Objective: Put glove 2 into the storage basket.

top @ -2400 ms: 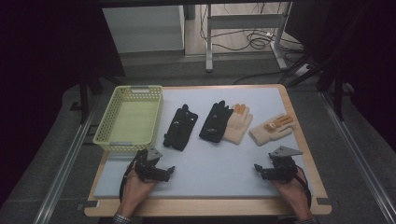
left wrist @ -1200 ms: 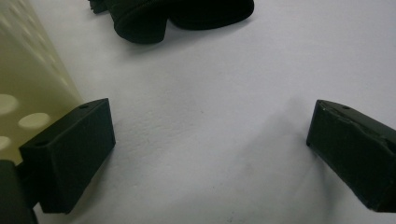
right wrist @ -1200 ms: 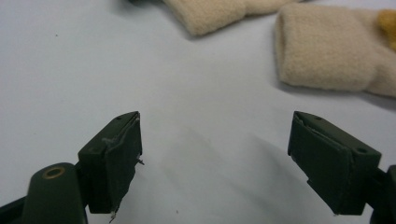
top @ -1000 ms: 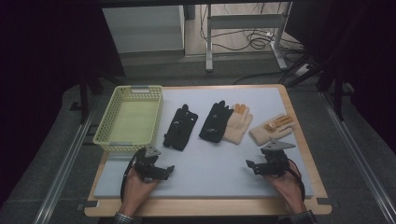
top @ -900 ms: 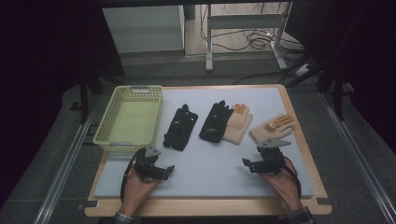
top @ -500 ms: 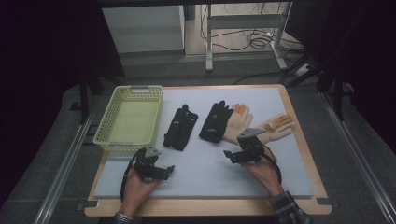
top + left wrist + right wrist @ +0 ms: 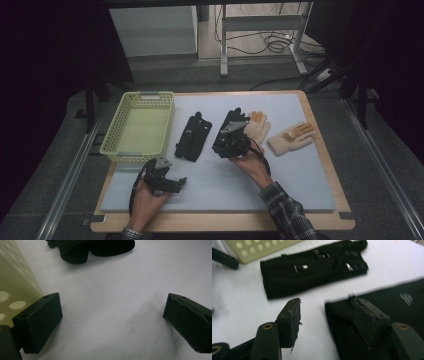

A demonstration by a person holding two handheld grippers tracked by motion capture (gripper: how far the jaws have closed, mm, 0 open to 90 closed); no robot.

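Table [image 7: 320,150] was a light wood board with a pale grey-white mat [image 7: 280,180] covering most of the top, the wood showing as a border along the near and right edges. Room around it was really dark, grey carpet-looking floor on both sides, and behind the table a lit patch with a white cabinet [image 7: 152,31], a metal stand [image 7: 260,37] and a tangle of cables [image 7: 272,42] on the floor. On the mat, left to right: a yellow-green basket [image 7: 116,131] with a perforated wall, nothing in it that I could see, then a black glove [image 7: 193,136] lying flat just beside it, then a second black glove [image 7: 231,119] partly overlapping a cream glove [image 7: 259,127], and another cream glove [image 7: 291,137] with orange fingertips off to the right, apart from the rest. Left gripper [image 7: 175,183] sat low over bare mat near the front edge, held in the left hand [image 7: 147,196]; in the left gripper view its jaws were spread wide with nothing between them, the basket wall at the left and the cuff of the first black glove [image 7: 92,248] up top. Right gripper [image 7: 227,142] was at the cuff end of the second black glove [image 7: 397,305], the right hand [image 7: 252,162] in a plaid sleeve [image 7: 287,215]. In the right gripper view its jaws were open, one over bare mat, the other over the glove's cuff, not clamped on anything.
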